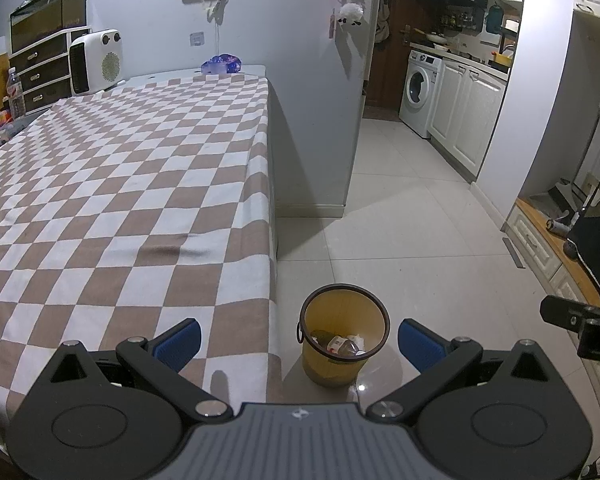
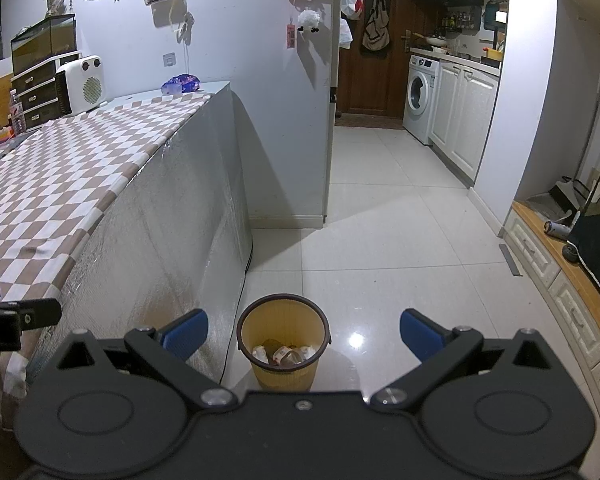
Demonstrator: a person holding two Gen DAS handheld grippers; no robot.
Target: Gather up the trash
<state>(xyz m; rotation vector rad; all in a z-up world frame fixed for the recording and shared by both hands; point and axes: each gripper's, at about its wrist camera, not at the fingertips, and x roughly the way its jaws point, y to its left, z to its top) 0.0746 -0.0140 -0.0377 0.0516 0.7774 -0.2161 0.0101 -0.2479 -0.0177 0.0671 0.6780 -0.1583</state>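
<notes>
A yellow waste bin [image 1: 342, 368] with a dark rim stands on the floor by the table's corner, holding a bottle and crumpled wrappers [image 1: 342, 346]. My left gripper [image 1: 299, 342] hovers above it, open, blue pads wide apart and nothing between them. In the right wrist view the same bin [image 2: 283, 374] sits low between the fingers of my right gripper [image 2: 304, 334], which is open and holds nothing. The trash in the bin [image 2: 284, 354] shows there too. The right gripper's body [image 1: 580, 324] pokes in at the right edge of the left wrist view.
A table with a brown-and-white checked cloth [image 1: 120, 184] fills the left, its side wrapped in silver foil [image 2: 172, 216]. A white heater [image 1: 96, 60] and a blue bag [image 1: 222, 64] sit at its far end. Tiled floor [image 1: 400, 220] runs to a washing machine [image 1: 420, 88] and cabinets.
</notes>
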